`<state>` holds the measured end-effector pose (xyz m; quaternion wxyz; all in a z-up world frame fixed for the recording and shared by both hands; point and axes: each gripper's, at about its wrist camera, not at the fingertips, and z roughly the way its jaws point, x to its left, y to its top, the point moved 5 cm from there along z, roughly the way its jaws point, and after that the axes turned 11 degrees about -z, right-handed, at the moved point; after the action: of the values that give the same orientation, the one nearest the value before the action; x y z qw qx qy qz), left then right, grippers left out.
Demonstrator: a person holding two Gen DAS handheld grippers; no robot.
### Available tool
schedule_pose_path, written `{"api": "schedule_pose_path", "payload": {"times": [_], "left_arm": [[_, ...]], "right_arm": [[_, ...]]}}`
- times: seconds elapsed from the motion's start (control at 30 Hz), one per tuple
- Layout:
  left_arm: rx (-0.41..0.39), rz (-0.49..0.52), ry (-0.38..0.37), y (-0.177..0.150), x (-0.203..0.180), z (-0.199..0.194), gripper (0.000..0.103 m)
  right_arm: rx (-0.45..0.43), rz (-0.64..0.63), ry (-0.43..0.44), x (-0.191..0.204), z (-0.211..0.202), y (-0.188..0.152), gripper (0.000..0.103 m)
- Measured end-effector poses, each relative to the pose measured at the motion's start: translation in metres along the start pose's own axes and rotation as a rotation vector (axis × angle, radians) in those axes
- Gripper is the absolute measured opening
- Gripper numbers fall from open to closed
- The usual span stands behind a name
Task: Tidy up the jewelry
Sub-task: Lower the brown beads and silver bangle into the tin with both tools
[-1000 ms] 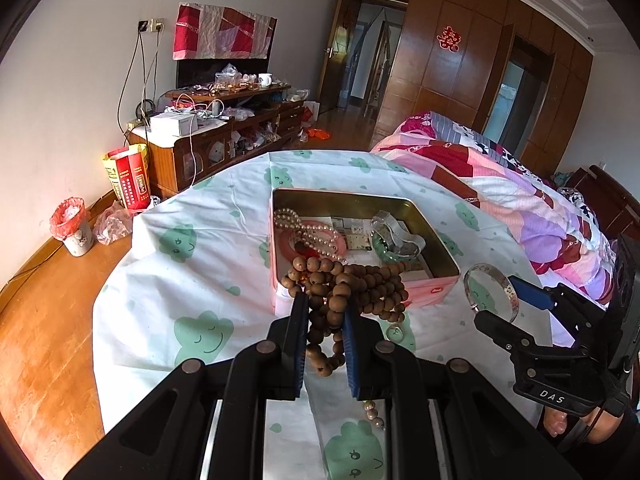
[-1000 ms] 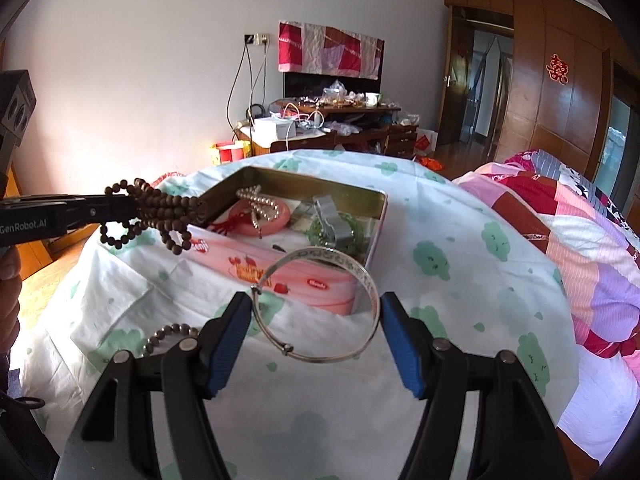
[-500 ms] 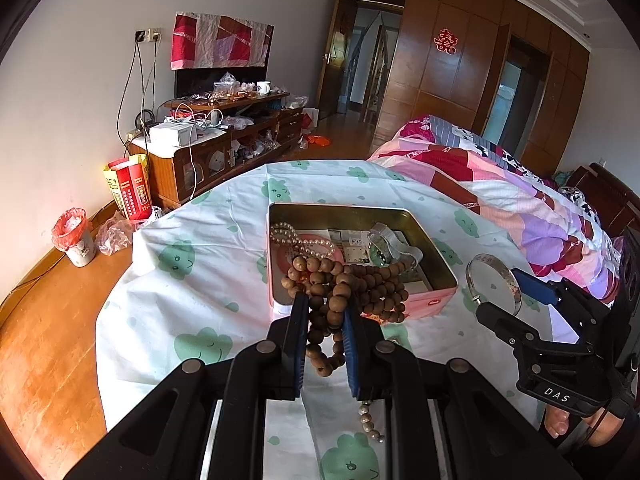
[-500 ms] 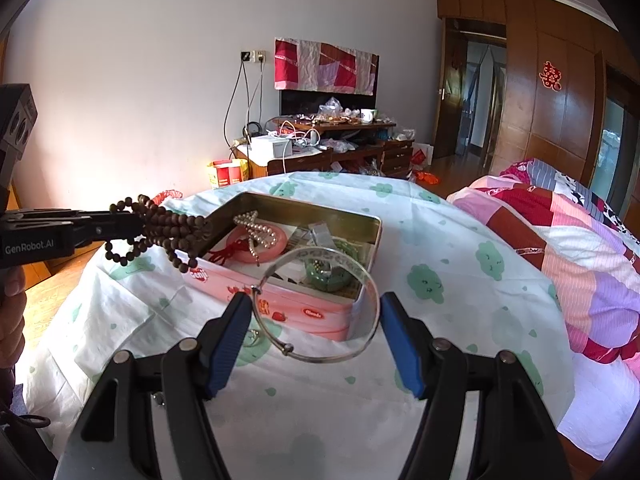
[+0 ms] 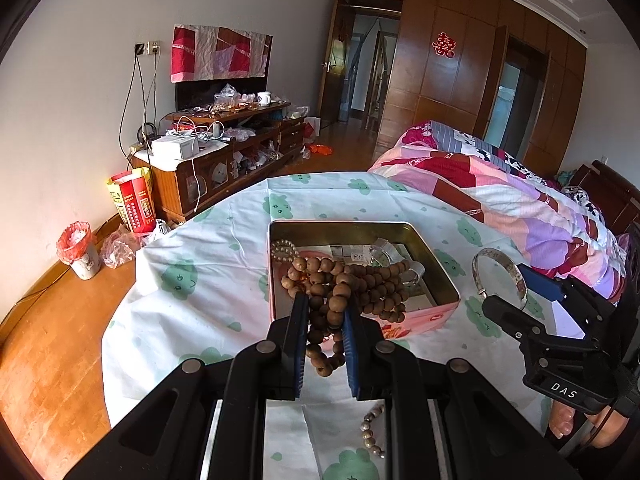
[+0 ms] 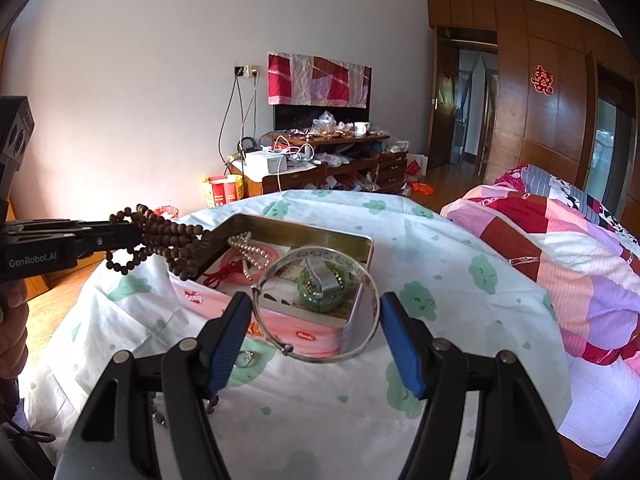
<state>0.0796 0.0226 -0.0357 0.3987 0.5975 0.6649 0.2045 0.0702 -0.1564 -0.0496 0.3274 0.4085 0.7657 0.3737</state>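
Left wrist view: the tin [image 5: 448,280] sits mid-table [image 5: 192,264] on the cloth, with bare cloth to its left up to the table's edge. The left claw [image 5: 325,320], nearly closed, pinches wooden beads [image 5: 352,284] hanging over the tin's near rim. The other tool reads "DAS".

Right wrist view: the right claw [image 6: 314,334], spread wide, holds a silver bangle [image 6: 316,304] between its pads, before the tin's [image 6: 304,330] near wall. The left tool reads "GenRobot.AI".
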Motion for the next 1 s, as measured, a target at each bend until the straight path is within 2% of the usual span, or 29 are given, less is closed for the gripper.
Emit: {"api": "schedule_pose_path", "payload": {"times": [0.53, 1.0], "left_arm": [[-0.019, 0.035, 0.035, 0.024, -0.002, 0.018, 0.016], [0.008, 0.044, 0.064, 0.037, 0.001, 0.046, 0.016]], "right_arm": [[-0.005, -0.009, -0.007, -0.008, 0.021, 0.019, 0.069], [0.027, -0.019, -0.016, -0.016, 0.051, 0.029, 0.069]]}}
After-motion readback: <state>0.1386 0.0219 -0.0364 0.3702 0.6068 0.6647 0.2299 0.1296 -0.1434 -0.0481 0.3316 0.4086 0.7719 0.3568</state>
